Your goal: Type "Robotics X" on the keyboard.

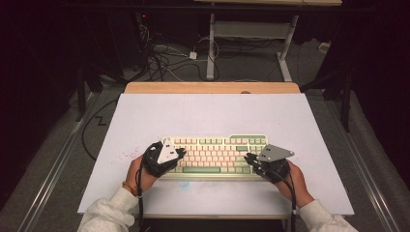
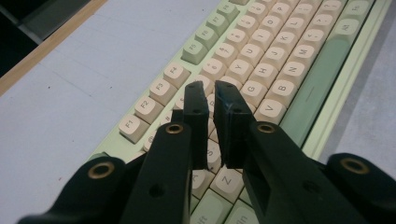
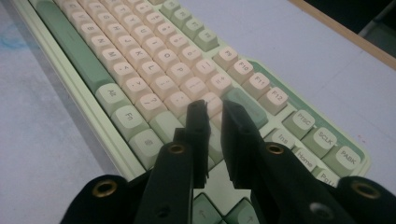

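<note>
A cream and green keyboard (image 1: 217, 154) lies on the white table top, near its front edge. My left gripper (image 1: 181, 152) hovers over the keyboard's left end, its jaws a narrow slit apart with nothing between them. In the left gripper view the left gripper (image 2: 208, 86) points at the keys (image 2: 261, 56) around the letter rows. My right gripper (image 1: 247, 158) sits over the keyboard's right end, jaws likewise slightly apart and empty. In the right gripper view the right gripper (image 3: 210, 105) hangs just above the keys (image 3: 140, 56) near the green enter key.
The white table top (image 1: 208, 116) has a wooden strip (image 1: 212, 87) along its far edge. Beyond it, on the floor, lie tangled cables (image 1: 164, 58) and the white legs of another desk (image 1: 211, 48). Faint pink marks (image 1: 126, 155) stain the board left of the keyboard.
</note>
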